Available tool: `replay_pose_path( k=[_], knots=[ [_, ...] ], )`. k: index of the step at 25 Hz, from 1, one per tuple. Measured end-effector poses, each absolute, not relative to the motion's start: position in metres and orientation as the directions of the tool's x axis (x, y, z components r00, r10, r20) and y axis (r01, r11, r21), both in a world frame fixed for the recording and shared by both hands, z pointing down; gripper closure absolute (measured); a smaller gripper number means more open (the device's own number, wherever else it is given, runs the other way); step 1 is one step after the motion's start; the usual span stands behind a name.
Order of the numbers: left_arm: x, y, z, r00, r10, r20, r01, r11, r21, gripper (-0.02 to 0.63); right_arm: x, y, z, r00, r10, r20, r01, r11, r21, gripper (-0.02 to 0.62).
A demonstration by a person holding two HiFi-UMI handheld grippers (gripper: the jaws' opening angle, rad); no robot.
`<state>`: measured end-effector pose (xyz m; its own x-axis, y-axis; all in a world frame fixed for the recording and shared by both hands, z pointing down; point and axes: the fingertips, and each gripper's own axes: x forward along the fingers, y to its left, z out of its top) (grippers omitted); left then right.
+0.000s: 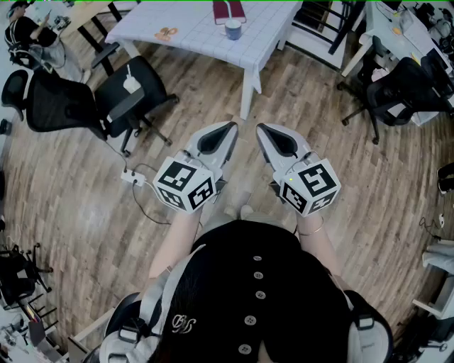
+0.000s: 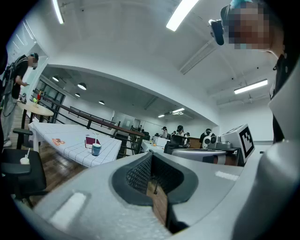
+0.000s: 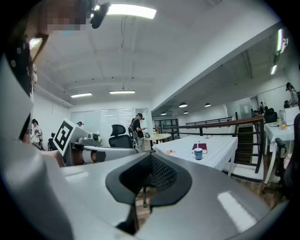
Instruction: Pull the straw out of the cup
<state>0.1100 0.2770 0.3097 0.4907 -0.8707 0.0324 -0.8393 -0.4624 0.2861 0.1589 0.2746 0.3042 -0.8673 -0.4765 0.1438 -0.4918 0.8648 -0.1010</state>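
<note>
Jaws of the left gripper (image 1: 231, 127) and the right gripper (image 1: 260, 129) were clenched together on nothing. The cup (image 1: 233, 29), its straw (image 3: 198, 143) upright inside, stood on the white table (image 1: 191, 32) well ahead of both jaw tips.

Head view: white table (image 1: 206, 32) cut off by top edge; dark red book (image 1: 228, 10) on it clipped too. Beside book, cup (image 1: 233, 29) v. small, straw can't be made out there. In left gripper view straw (image 2: 96, 138) is just a thin line. Orange item (image 1: 166, 32) at table's left end too small to ID. People (image 2: 180, 131) beyond table too far for detail. Near side of table, person's hands hidden behind marker cubes (image 1: 186, 184).
</note>
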Motion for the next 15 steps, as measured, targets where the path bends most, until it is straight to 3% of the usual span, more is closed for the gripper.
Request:
replay_pose_path(
  k=[15],
  knots=[
    [0.089, 0.269, 0.316, 0.512, -0.858, 0.037, -0.827, -0.481, 0.29, 0.606, 0.133, 0.267, 0.306, -0.862, -0.491, 0.127, -0.506, 0.852, -0.137, 0.595]
  ],
)
